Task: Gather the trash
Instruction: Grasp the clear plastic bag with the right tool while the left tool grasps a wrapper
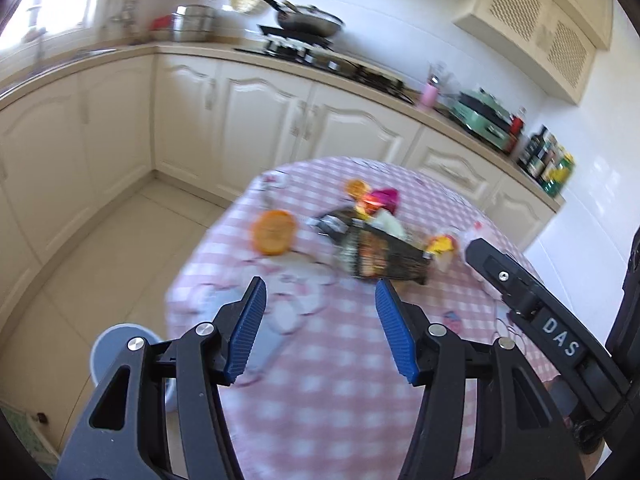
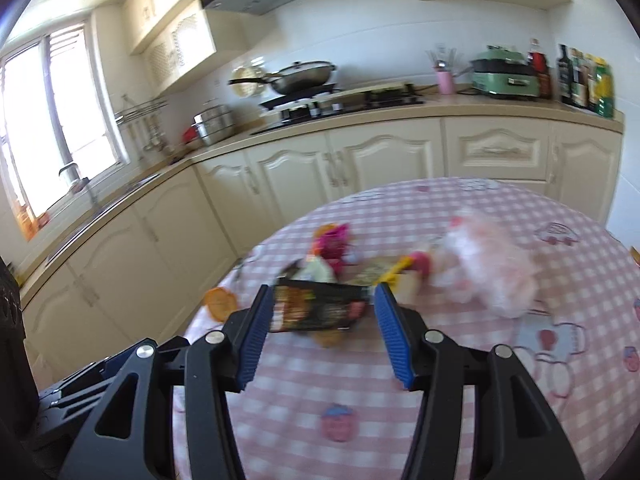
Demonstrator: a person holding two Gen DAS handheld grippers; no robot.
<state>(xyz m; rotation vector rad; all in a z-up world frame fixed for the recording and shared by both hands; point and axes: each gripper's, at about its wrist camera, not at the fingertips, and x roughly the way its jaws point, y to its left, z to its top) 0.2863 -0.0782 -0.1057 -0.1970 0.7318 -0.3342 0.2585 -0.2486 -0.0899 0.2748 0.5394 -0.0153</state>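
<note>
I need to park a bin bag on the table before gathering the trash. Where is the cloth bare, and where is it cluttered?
Bare cloth lies along the near edge of the table, between the grippers and the dark snack wrapper. The far rim behind the crumpled plastic bag also looks free. The middle is crowded: wrapper, orange peel, pink scraps and the bag.

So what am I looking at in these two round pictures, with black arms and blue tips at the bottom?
A person holds a handheld gripper in each hand; no robot arm. Each picture comes from a fisheye camera on one gripper, looking along its fingers. One shows the left gripper, the other the right gripper. Both stand open and hold nothing. Ahead is a round table with a pink checked cloth. On it lies blurred trash: a dark snack wrapper, an orange piece, a pink wrapper and a crumpled clear bag.
</note>
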